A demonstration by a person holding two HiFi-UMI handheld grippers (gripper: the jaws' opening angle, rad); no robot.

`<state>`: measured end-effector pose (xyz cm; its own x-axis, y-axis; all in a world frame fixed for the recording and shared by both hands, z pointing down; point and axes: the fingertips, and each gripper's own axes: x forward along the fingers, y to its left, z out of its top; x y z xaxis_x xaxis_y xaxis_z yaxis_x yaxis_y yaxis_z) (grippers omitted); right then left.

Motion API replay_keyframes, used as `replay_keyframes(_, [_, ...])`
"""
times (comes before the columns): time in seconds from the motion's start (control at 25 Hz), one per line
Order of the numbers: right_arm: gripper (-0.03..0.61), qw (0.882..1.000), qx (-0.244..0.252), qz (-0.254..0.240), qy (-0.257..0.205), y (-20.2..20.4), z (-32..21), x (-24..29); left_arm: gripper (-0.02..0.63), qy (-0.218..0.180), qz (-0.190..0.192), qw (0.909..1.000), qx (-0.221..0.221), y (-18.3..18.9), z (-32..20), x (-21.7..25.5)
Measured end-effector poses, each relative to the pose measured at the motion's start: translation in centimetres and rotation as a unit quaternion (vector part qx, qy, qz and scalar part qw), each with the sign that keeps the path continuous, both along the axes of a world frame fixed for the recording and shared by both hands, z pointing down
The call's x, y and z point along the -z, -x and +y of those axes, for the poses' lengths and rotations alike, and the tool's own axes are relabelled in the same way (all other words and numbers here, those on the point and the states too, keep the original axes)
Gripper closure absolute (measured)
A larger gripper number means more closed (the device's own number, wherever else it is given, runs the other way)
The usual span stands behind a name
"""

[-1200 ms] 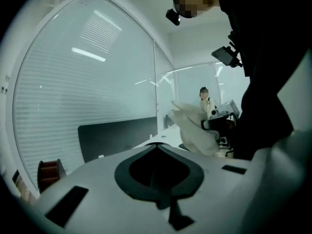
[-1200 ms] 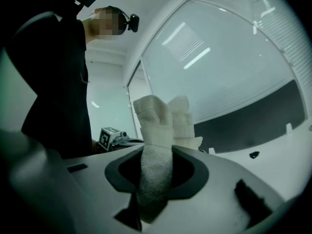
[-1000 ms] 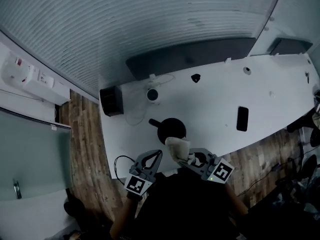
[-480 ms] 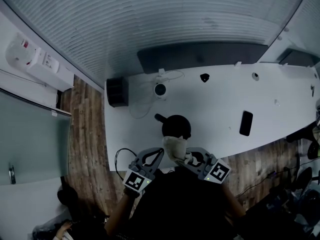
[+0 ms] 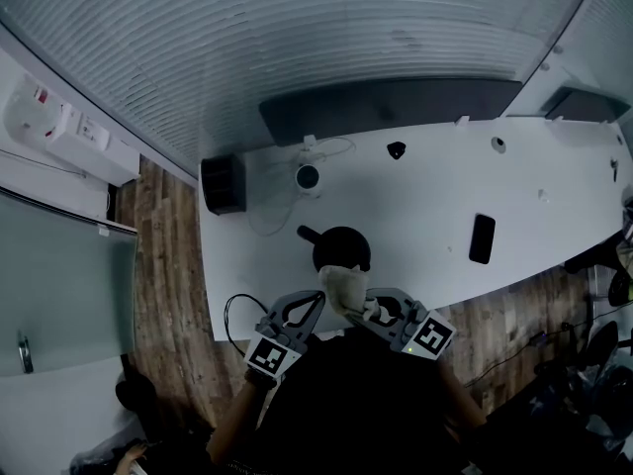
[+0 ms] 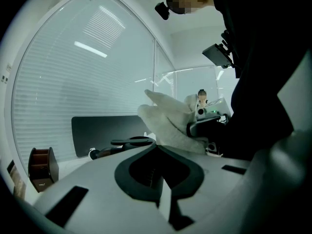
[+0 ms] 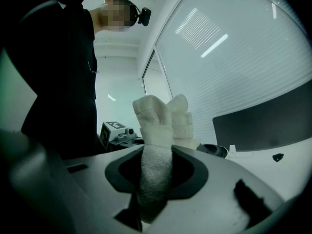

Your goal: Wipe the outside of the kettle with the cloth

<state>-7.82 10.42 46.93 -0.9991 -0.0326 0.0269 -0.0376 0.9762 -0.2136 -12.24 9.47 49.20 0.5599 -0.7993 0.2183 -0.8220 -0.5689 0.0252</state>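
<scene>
The black kettle stands on the white table near its front edge, its handle pointing left. A bunched white cloth sits just in front of the kettle, on its near side. My right gripper is shut on the cloth, which sticks up out of the jaws. The kettle shows just behind it. My left gripper hovers left of the cloth, shut and empty. In the left gripper view the kettle's lid and the cloth lie straight ahead.
On the table are a black box at the left end, a small white round device with a cable, and a dark phone to the right. A long dark panel runs along the back. A cable hangs over the front edge.
Only the head camera has shifted a little. The grippers, the cloth and the kettle stand as before.
</scene>
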Motion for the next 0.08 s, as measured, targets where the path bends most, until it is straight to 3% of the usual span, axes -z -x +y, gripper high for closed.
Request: replay_keyframes(0.08, [0.476, 1.0, -0.001, 0.002, 0.001, -0.04, -0.32, -0.1, 0.609, 0.0, -0.001, 1.0, -0.002, -0.15, -0.29, 0.01])
